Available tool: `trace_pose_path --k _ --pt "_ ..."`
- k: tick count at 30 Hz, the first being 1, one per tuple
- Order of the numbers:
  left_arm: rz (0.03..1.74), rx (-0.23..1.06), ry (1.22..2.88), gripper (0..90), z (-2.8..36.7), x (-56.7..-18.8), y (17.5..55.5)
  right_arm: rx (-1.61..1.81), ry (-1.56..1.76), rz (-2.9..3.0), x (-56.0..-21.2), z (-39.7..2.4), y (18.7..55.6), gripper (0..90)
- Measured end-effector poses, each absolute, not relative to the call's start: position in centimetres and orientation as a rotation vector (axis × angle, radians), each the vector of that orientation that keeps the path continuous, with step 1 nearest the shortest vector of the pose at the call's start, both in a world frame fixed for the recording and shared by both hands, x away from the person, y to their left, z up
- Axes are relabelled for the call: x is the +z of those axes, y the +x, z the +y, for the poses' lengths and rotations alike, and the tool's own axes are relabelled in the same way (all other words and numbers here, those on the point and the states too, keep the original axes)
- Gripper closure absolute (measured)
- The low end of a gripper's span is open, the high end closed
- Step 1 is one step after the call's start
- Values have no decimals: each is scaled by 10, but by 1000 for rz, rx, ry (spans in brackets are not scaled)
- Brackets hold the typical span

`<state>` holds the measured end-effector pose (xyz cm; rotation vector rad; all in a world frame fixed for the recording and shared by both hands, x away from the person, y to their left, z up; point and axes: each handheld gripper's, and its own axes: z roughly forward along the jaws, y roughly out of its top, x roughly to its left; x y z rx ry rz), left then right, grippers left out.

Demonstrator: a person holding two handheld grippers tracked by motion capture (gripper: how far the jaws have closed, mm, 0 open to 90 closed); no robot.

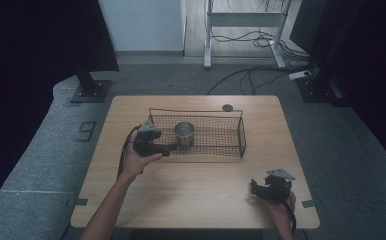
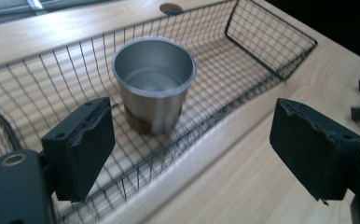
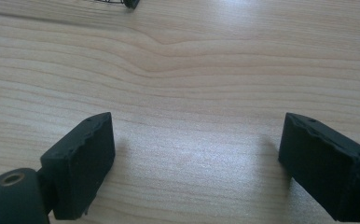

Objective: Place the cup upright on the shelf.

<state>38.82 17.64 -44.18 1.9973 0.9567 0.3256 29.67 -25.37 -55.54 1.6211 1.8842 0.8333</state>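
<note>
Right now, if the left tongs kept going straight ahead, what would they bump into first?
Probably the wire basket's near wall, which one jaw seems to straddle; beyond it, the metal cup. Depth is uncertain.

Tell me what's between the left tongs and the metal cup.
In the left gripper view, the near wire wall of the basket stands between the open left tongs and the metal cup; the cup stands upright inside the basket, untouched.

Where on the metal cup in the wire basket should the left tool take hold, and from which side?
Probably by the rim: the metal cup stands upright, mouth open, inside the wire basket. Come from above, since the basket's mesh wall stands between it and the open left tool.
</note>
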Motion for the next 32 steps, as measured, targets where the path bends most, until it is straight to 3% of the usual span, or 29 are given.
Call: trace_pose_path --k 15,23,32 --pt "991 382 2058 143 218 -490 308 833 1621 1883 -555 -254 297 105" --pt "1060 323 2014 143 230 -511 292 833 1622 1881 -555 -254 297 108" --pt "1040 345 2038 143 225 -517 292 834 1621 1882 -555 -254 297 111"
